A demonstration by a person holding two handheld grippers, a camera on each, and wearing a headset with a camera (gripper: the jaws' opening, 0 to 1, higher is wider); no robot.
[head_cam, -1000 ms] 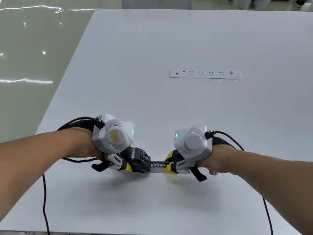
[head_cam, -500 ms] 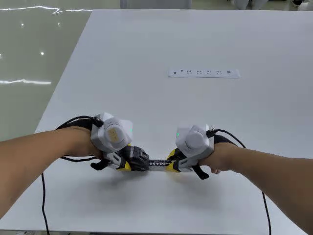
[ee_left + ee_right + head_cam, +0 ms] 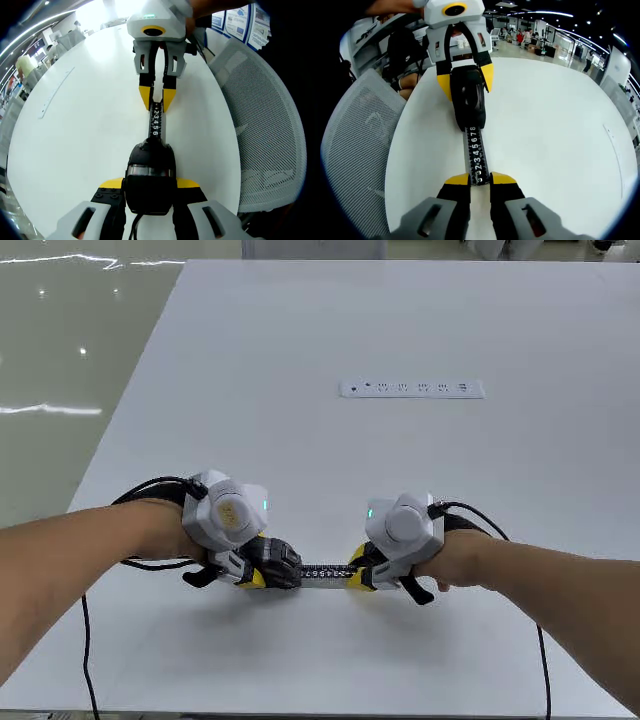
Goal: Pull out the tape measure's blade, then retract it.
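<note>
1. White table (image 3: 400, 320) takes up most of head view; glossy floor (image 3: 60, 360) off its L edge.
2. Count on table: 1 tape, 1 power strip, 2 grippers, 2 cables.
3. Tape (image 3: 283, 562) sits near table's near edge, between the 2 grippers. Black case (image 3: 150, 165) is on the L end. Blade (image 3: 474, 155) runs straight out to the R.
4. L gripper (image 3: 262, 572): jaws mid-wide, clamped on the case, 1 yellow tip on each side of it.
5. R gripper (image 3: 357, 575): jaws narrow, nipped on blade's free end, 1 yellow tip each side.
6. Grippers face each other nose to nose, near but apart; only the blade bridges the gap.
7. Blade: short length out, white digits on black. 2–8 read in R gripper view, 3–6 in L gripper view. Can't tell if it touches the tabletop.
8. Power strip (image 3: 411, 389): 1, long, white, lying flat farther up the table, well apart from tape & grippers.
9. Cables (image 3: 150, 485): 2, black, 1 at each gripper's back end by the wrist, each dropping over the near edge.
10. Chair (image 3: 260, 125): 1 grey mesh seat just beside table edge, seen in both gripper views.
11. Bkgd in R gripper view: open office w/ ceiling lights; ppl far off, too small to tell more.
</note>
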